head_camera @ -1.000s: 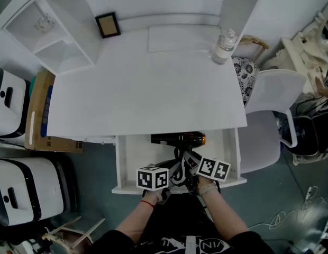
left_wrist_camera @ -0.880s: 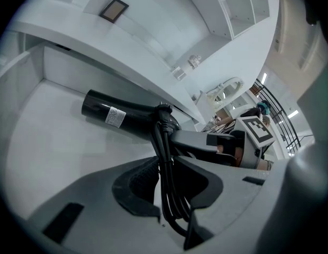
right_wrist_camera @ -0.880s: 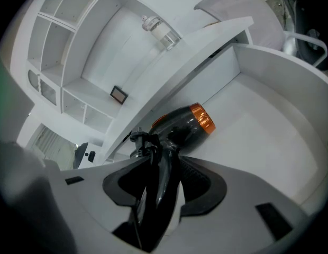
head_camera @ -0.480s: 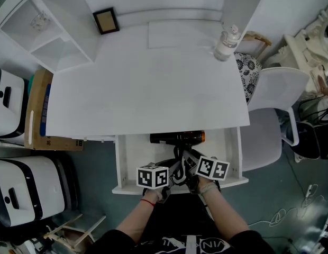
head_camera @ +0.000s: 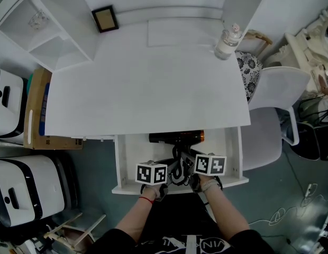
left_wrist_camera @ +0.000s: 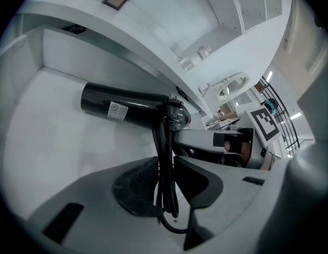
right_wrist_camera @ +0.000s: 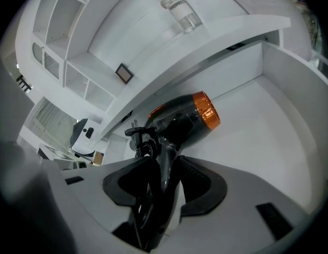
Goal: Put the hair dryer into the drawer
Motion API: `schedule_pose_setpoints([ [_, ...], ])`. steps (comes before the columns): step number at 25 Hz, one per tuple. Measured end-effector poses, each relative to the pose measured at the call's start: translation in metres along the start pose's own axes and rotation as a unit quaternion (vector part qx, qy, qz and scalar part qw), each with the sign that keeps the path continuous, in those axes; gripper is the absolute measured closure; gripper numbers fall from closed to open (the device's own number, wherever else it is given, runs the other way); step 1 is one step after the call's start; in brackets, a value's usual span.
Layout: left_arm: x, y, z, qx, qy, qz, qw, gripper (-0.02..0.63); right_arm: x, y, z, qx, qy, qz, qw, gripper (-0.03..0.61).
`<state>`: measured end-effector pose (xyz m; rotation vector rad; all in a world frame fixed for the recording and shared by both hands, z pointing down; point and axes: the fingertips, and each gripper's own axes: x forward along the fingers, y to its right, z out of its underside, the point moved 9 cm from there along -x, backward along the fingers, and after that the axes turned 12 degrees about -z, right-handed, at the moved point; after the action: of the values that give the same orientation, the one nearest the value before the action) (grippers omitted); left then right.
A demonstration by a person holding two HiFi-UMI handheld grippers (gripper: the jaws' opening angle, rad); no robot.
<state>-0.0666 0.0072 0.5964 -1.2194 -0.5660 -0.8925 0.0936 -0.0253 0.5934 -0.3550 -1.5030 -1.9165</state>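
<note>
Black hair dryer (left_wrist_camera: 145,115), white label (left_wrist_camera: 117,109) (print unreadable).

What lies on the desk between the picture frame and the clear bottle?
Nothing stands there. The head view shows only bare white desk between the picture frame and the bottle, apart from a faint rectangular panel outlined in the top.

Hair dryer (head_camera: 177,138) in the open drawer (head_camera: 127,157) below the desk's (head_camera: 148,89) front edge.
It lies crosswise at the drawer's back, handle toward the front. There the left gripper (left_wrist_camera: 165,165) and right gripper (right_wrist_camera: 164,163) sit side by side, the cord (left_wrist_camera: 163,136) between the left's jaws, the handle between the right's. On the desk, a picture frame (head_camera: 104,19) stands back left, a bottle (head_camera: 227,42) back right. A chair (head_camera: 275,105) stands right of the desk.
</note>
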Motion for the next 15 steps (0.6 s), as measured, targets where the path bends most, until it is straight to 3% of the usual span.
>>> schedule_pose_setpoints([
  [7,0.008,-0.006,0.005,0.015,-0.022,-0.021,0.9994,0.524,0.008,0.005,0.006,-0.010,-0.033,0.001,0.999,0.405],
  [15,0.017,-0.008,0.006,0.040,-0.031,-0.031,0.9982,0.523,0.013,0.012,0.010,-0.016,-0.036,-0.002,0.999,0.405],
])
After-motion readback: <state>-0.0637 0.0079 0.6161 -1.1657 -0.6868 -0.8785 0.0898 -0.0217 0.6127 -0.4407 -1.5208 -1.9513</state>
